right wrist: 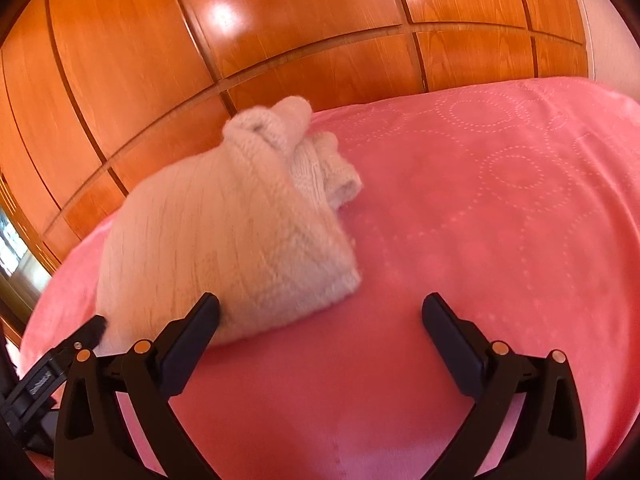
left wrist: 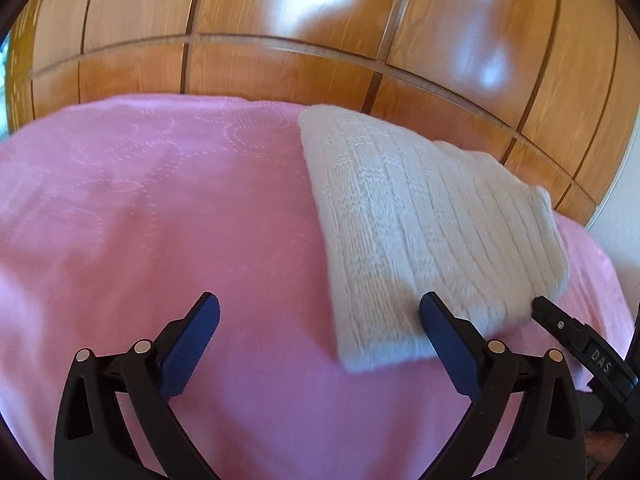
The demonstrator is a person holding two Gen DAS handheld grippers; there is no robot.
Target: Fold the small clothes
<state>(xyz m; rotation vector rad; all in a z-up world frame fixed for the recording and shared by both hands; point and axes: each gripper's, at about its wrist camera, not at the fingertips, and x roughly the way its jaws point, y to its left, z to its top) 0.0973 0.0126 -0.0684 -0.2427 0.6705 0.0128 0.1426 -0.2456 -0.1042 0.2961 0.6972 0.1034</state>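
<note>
Your left hand-held gripper (left wrist: 319, 316) stands spread wide with nothing between its blue pads; its right finger sits against the near edge of the knitted garment (left wrist: 420, 232) without pinching it. Your right hand-held gripper (right wrist: 320, 316) is likewise fully spread and empty, its left finger resting at the garment's near edge, and each gripper's tip shows at the margin of the other's view. The garment, a cream ribbed knit, lies folded into a compact bundle on the pink bedspread (left wrist: 160, 220), between the two grippers and toward the far side of the bed. A rolled sleeve or cuff (right wrist: 320, 168) pokes out at its far end in the right wrist view. Expect the knit to be light, soft and limp, with some stretch; it will likely sag and open if you lift it by one layer. Take hold at a thick folded edge or corner, through all layers. The bedspread is soft and may bunch under the pads. Glossy wooden wardrobe doors (left wrist: 280, 60) stand just behind the bed.
</note>
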